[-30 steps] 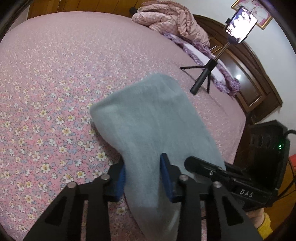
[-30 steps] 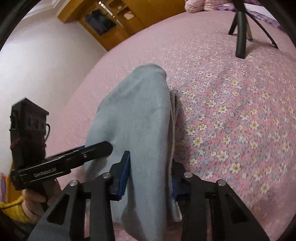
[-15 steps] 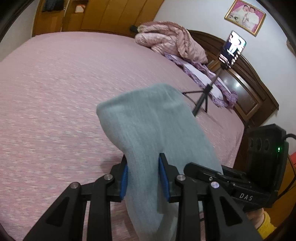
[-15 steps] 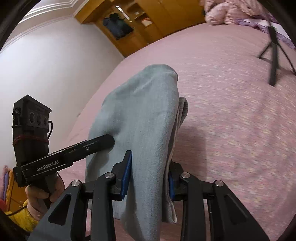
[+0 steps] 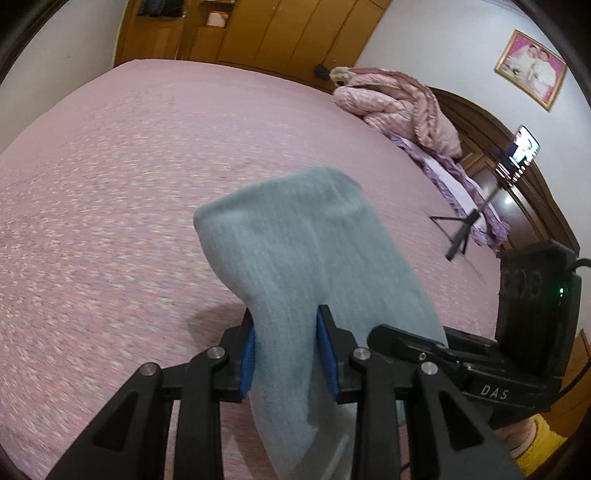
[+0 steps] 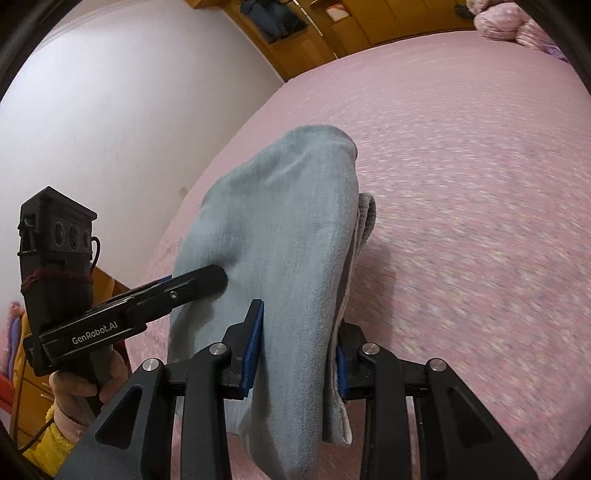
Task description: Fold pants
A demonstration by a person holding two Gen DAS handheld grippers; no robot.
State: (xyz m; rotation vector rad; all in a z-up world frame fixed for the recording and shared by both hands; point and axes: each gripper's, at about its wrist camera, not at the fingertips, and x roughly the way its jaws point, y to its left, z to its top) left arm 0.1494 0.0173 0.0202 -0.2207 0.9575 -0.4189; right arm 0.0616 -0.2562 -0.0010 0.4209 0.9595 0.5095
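Pink floral bedding (image 5: 110, 206) fills both wrist views, blurred, with white walls and yellow-brown wooden wardrobes (image 5: 266, 33) beyond the far edge of the bed.

From the left wrist view, the left gripper (image 5: 286, 350) has its blue pads pressed in on a fold of the grey-blue pants (image 5: 295, 251), the jaws narrowed to the thickness of the cloth. The fabric rises ahead of the fingers in a rounded, doubled-over hump and hangs down between the black finger arms below, clear of the bedding. Just to the right, the right gripper (image 6: 295, 362) shows from the side, its tip against the same cloth, with a yellow sleeve (image 5: 539, 446) below it at the picture's edge.

From the right wrist view, that gripper's blue pads likewise clamp the pants, partly closed on a thick bunch of layers; a ribbed grey hem or waistband edge (image 6: 365, 221) shows on the right side of the bundle. The left gripper reaches in from the left, its tip touching the cloth, held by a hand (image 6: 85, 384) in a yellow cuff.

Farther out in the left view, a heaped pink quilt (image 5: 402, 107) lies at the head of the bed by a dark wooden headboard (image 5: 517, 155). A phone (image 5: 522, 151) on a black tripod (image 5: 465, 229) stands on the bedding to the right, and a framed picture (image 5: 530, 70) hangs on the wall above.
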